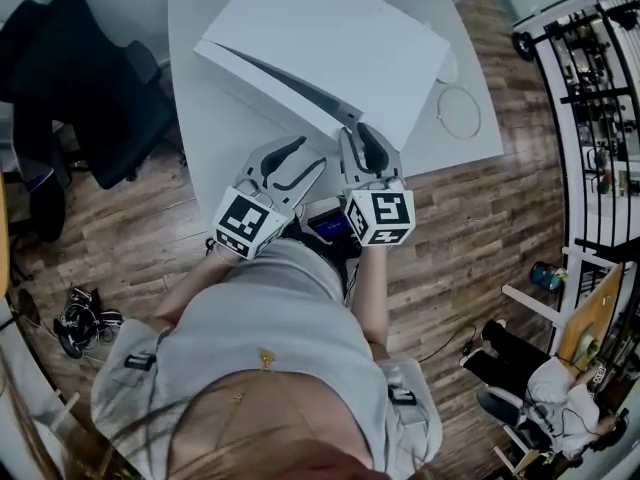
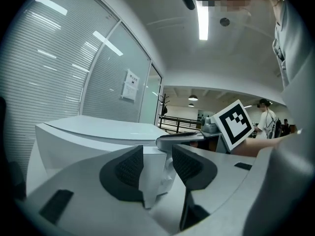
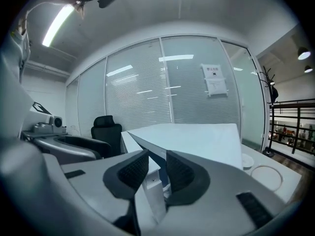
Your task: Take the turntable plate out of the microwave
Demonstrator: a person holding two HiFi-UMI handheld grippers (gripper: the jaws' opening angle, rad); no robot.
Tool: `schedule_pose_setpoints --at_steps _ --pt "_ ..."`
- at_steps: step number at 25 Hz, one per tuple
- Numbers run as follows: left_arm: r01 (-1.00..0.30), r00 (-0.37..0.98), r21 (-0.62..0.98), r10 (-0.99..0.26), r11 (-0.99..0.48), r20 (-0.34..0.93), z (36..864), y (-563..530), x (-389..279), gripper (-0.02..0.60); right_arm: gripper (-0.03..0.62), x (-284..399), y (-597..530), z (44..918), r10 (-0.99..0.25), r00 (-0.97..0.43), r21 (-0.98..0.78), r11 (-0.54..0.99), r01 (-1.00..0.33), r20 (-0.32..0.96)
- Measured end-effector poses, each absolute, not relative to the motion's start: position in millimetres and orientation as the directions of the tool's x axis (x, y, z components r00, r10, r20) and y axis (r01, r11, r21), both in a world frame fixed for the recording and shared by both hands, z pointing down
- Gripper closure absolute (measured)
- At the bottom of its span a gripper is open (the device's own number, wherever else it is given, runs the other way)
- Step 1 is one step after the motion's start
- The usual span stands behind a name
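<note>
Microwave (image 1: 330, 38) sits on white table (image 1: 210, 128), door ajar. Right gripper (image 3: 156, 171) pinches microwave door (image 3: 153, 193) edge. Left gripper (image 2: 157, 168) is spread, straddling the microwave's white front corner. Clear round plate (image 1: 460, 113) lies on the table, right of the microwave.

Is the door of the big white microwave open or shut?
Open a crack. In the right gripper view a dark wedge-shaped gap shows between the flat white door and the boxy white microwave.
</note>
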State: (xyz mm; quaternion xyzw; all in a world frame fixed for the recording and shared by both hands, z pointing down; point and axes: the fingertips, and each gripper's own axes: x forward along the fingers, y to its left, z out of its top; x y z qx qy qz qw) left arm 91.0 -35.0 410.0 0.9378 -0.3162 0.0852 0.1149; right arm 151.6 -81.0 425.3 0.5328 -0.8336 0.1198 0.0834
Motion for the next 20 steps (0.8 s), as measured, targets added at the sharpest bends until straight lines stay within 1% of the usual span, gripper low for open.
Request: schedule_pose_setpoints --at_steps 3,4,10,13,16,20 --pt "-0.608 0.790 0.176 -0.568 -0.774 0.230 409 -36 86 0.399 0.500 143 -83 429 -0.849 -0.445 -0.134 0.425 -0.895 0.284" --pt "-0.604 0.793 0.178 -0.564 -0.777 0.228 408 -36 84 0.399 0.512 141 -82 430 -0.846 -0.452 -0.145 0.428 -0.892 0.285" --pt "-0.561 0.823 0.190 -0.519 -0.806 0.229 404 -30 75 0.399 0.510 134 -73 431 -0.823 -0.487 -0.223 0.436 -0.872 0.293" --pt "-0.549 0.834 0.211 -0.512 -0.809 0.207 397 -28 64 0.399 0.507 126 -62 433 -0.798 -0.520 -0.262 0.455 -0.851 0.304" --pt "-0.549 0.836 0.242 -0.516 -0.800 0.187 387 -26 45 0.399 0.500 112 -44 435 -0.752 -0.579 -0.298 0.501 -0.813 0.316" --pt "-0.551 0.834 0.287 -0.527 -0.784 0.162 379 -23 13 0.399 0.512 74 -16 437 -0.639 -0.699 -0.344 0.609 -0.715 0.322"
